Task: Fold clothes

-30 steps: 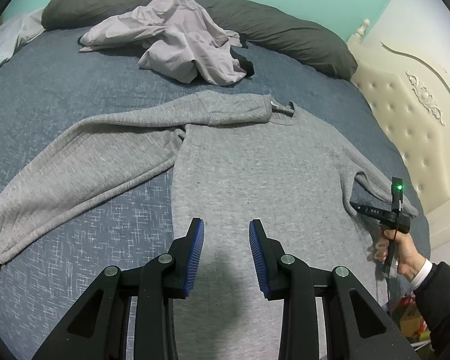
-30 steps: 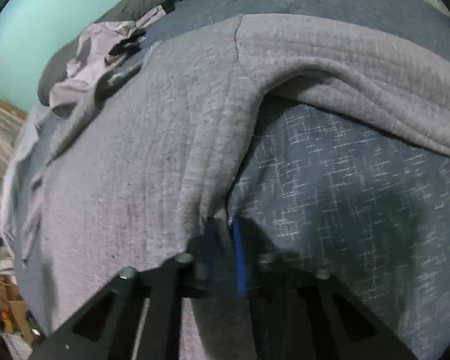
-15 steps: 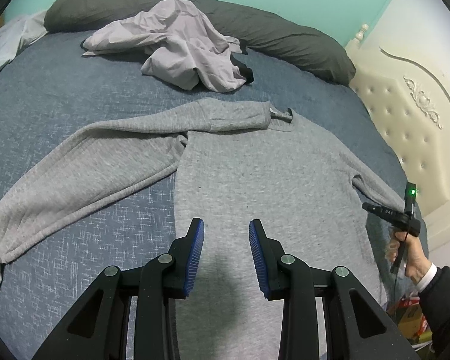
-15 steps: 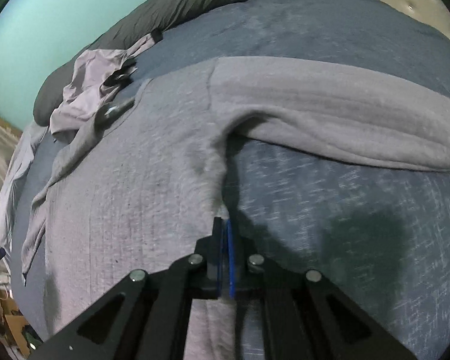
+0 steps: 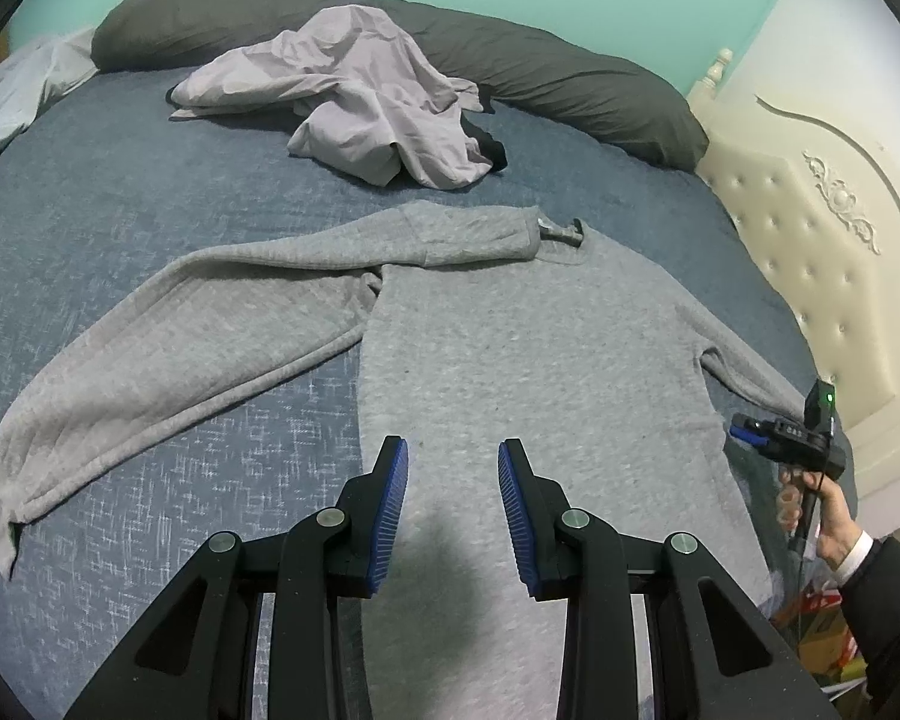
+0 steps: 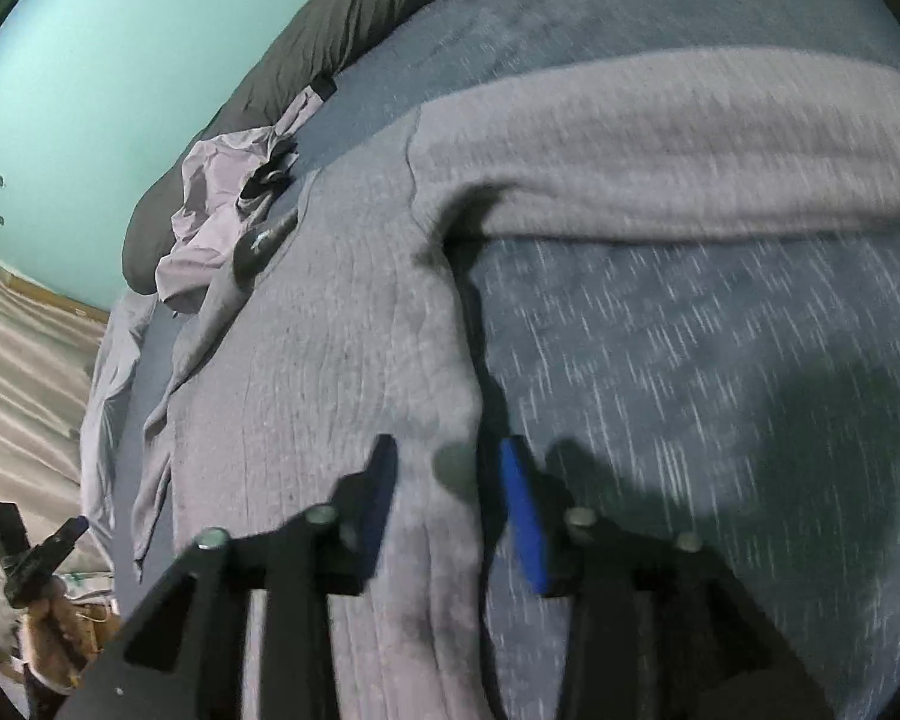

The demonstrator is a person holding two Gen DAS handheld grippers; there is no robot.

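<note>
A grey sweater lies flat, front up, on the blue bedspread. One sleeve is spread far to the left and the other runs off to the right. My left gripper hangs open over the sweater's lower body with nothing between its blue pads. At the right edge a hand holds my right gripper beside the sweater's side. In the blurred right wrist view my right gripper has its jaws opening. The sweater's side edge lies under the gap, and the pads do not press on it.
A crumpled lilac garment lies beyond the sweater's collar, in front of a long dark grey pillow. A cream tufted headboard bounds the bed on the right, with boxes on the floor below. White cloth sits far left.
My right gripper was shut on the sweater's side edge; its jaws have now parted and let it go. It shifted toward the bed's right edge. The left gripper stayed put.
</note>
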